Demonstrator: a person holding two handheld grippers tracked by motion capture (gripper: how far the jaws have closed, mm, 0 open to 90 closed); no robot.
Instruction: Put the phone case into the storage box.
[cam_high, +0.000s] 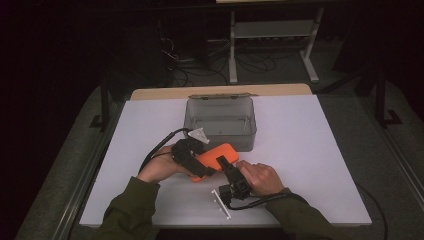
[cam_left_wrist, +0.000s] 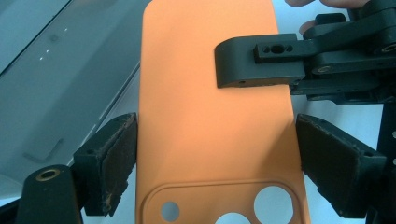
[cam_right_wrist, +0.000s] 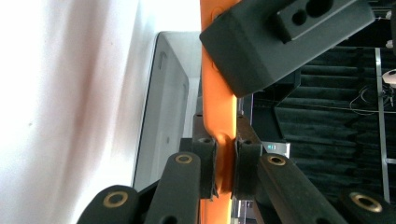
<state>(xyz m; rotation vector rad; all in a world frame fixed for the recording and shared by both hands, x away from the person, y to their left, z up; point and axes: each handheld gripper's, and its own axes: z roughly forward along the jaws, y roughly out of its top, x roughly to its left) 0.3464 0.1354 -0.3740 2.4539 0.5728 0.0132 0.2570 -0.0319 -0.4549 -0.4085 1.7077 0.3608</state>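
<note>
While both grippers, left gripper (cam_high: 204, 167) and right gripper (cam_high: 222, 161), clenched the orange phone case (cam_high: 215, 159), the white tabletop (cam_high: 300, 150) lay beneath, dark room beyond.

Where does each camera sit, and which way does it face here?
High view: above the person's side, facing forward and down on the white table; both sleeved forearms show.
Left gripper view: on the left gripper, looking along its jaws, clamped across the flat orange phone case.
Right gripper view: on the right gripper, jaws pinching that case edge-on.
Shared: the case, in all three.
</note>
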